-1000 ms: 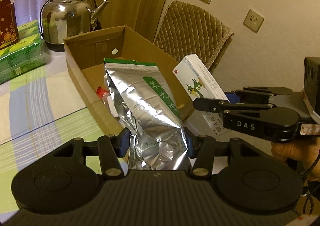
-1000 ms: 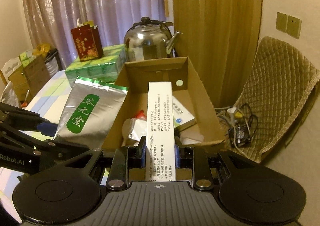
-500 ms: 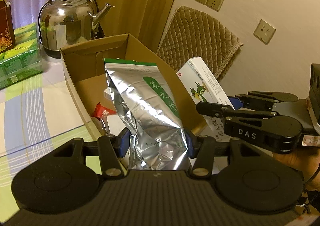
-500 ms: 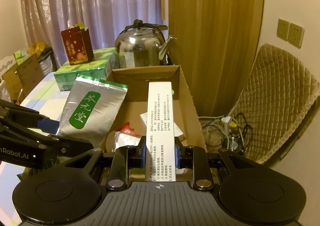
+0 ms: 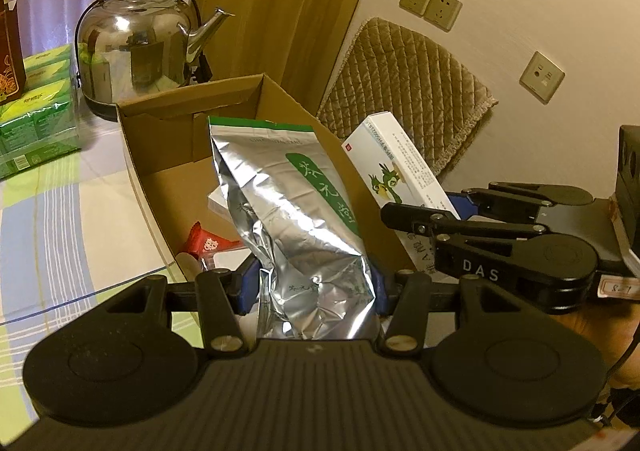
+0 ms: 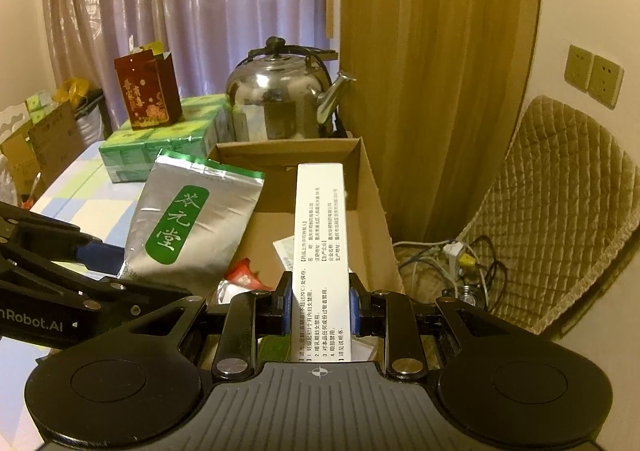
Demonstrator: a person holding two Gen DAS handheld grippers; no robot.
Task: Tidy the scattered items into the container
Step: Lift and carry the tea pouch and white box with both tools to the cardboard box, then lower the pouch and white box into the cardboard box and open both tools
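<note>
My left gripper (image 5: 312,287) is shut on a silver foil tea bag (image 5: 292,211) with a green label, held upright above the open cardboard box (image 5: 160,159). My right gripper (image 6: 319,309) is shut on a long white medicine carton (image 6: 320,243), also held over the box (image 6: 372,211). From the left wrist the carton (image 5: 396,179) and right gripper (image 5: 444,207) appear at the right; from the right wrist the tea bag (image 6: 192,227) is at the left. Inside the box lie a red wrapper (image 5: 206,245), a white box and a clear packet.
A steel kettle (image 5: 136,51) stands behind the box. Green tissue packs (image 5: 32,119) and a red gift bag (image 6: 146,89) sit left of it on the checked tablecloth (image 5: 60,219). A quilted chair (image 6: 560,211), cables on the floor and the wall lie to the right.
Both grippers have moved forward with their items, closer to and higher over the box; more of the box's inside shows. Both grips are unchanged.
</note>
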